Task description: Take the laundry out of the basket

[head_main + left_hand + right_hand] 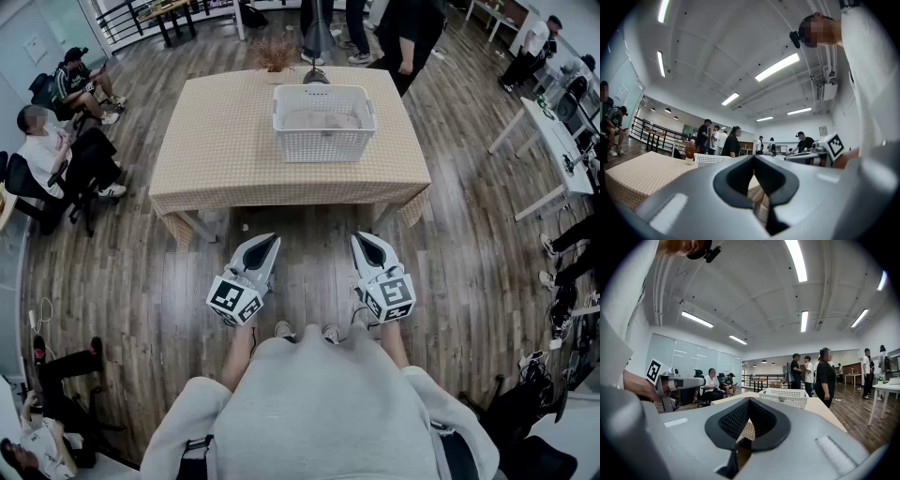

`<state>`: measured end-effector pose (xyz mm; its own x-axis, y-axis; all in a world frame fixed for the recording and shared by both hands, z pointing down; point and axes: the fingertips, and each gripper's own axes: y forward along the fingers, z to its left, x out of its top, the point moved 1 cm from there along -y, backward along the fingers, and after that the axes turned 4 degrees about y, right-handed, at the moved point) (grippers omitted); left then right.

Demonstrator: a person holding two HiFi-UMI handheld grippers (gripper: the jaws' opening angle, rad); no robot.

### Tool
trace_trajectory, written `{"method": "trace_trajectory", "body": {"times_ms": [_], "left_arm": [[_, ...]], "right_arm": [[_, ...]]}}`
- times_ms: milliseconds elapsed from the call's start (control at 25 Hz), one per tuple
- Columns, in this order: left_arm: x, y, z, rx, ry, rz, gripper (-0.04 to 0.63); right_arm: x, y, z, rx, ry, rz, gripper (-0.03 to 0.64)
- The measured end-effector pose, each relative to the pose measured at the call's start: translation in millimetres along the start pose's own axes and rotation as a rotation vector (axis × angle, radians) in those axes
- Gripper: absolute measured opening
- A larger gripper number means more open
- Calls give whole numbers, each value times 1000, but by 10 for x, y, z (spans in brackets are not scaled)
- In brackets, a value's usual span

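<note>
- Looking down from the head view, the basket (323, 145) stands on the table (216, 150) at 12 o'clock from the person, toward the table's far edge. Pale laundry (322, 120) lies in its bottom. The basket's long side runs from 9 to 3 o'clock.
- In the same view the left gripper (265, 242) and the right gripper (364, 240) hang over the floor, well apart from the table and short of its near edge. Both point toward 12 o'clock and both are empty. The basket sits almost midway ahead of the two, the right one perhaps a touch nearer, so either could reach in first.
- In the left gripper view the fingers are pressed together at the tips with nothing between them. The basket (710, 160) shows low and far off at about 9 o'clock from the tips, on the checked table (637, 173).
- In the right gripper view the fingers are likewise together and hold nothing. The basket (785, 397) lies at about 3 o'clock from the tips. The laundry cannot be seen over its wall from here.
</note>
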<state>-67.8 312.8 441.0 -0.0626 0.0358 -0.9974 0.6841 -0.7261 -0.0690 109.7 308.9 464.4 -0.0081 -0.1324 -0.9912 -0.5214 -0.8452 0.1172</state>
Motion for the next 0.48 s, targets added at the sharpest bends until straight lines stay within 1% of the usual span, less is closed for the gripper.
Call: {"method": "trace_trajectory", "body": {"times_ms": [160,480], "left_arm": [[22,70,-13,5,21,-8,10],[-82,114,-250,13,10,7,9]], "right_arm": [[36,32,-70,11,-9,-14,-2],[-48,-176,-186,24,14,-20,-2]]}}
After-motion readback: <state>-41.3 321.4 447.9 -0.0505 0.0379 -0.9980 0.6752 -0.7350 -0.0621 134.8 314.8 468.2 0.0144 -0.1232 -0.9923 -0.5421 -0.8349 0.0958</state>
